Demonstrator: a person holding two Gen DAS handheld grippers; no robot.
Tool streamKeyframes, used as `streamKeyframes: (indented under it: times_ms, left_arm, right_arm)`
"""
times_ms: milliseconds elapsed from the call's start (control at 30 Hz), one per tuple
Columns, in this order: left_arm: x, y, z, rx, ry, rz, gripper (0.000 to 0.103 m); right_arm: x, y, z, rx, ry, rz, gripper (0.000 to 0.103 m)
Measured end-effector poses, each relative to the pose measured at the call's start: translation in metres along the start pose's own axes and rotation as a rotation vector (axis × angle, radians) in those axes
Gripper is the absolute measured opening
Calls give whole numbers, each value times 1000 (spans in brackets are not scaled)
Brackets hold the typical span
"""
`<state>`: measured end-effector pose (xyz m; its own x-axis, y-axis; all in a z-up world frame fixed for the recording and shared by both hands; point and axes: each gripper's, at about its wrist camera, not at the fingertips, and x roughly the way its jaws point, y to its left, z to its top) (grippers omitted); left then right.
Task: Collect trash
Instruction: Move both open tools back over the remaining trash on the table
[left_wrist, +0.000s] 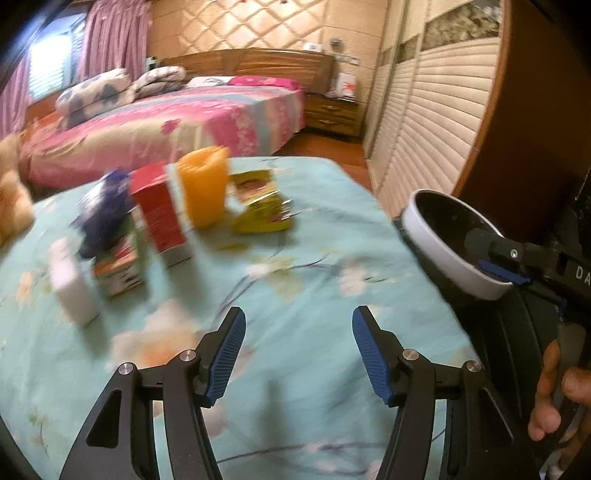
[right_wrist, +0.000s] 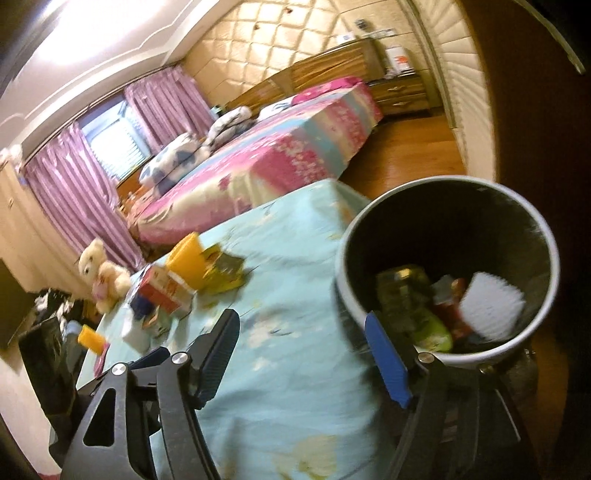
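Note:
On a table under a teal floral cloth (left_wrist: 303, 266) stands a blurred cluster: an orange cup (left_wrist: 203, 188), a red box (left_wrist: 159, 210), a yellow-green packet (left_wrist: 262, 210), a purple wrapper (left_wrist: 103, 210), a white box (left_wrist: 72, 284) and a small orange-black box (left_wrist: 118, 266). My left gripper (left_wrist: 298, 317) hovers open over bare cloth in front of them, holding nothing. A white bin with a black inside (right_wrist: 498, 358) stands at the table's right edge and holds a white crumpled item (right_wrist: 487, 310) and a green packet (right_wrist: 432, 328). My right gripper (right_wrist: 302, 321) is open and empty, its right finger over the bin's near rim.
A pink bed (left_wrist: 177, 122) lies beyond the table, with a wooden nightstand (left_wrist: 332, 114) beside it. Louvered wardrobe doors (left_wrist: 424, 129) run along the right. A teddy bear (right_wrist: 101, 273) sits at the table's far left. A person's hand (left_wrist: 550, 398) shows at the lower right.

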<state>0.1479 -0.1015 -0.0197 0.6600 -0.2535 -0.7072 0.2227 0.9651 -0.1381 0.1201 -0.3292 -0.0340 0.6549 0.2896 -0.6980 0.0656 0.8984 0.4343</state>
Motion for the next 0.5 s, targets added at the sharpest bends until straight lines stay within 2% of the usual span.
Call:
streamKeyframes:
  times_ms: [267,333,400,500]
  left_arm:
    - [-26,49,-17,-118,-6,91,61]
    - [-31,57,-19,-142,-9,110,65]
    - [-38,68,-22,-169,-18,137,73]
    - [-46,84,-26,-206,-30,167,78]
  right_arm:
    - [28,37,-21,-55,72,54,75]
    - [36,45,-24,-65,93,62,80]
    - [42,51,-27,-75,105,73,87]
    - [49,60,-28,-96,112,80,88]
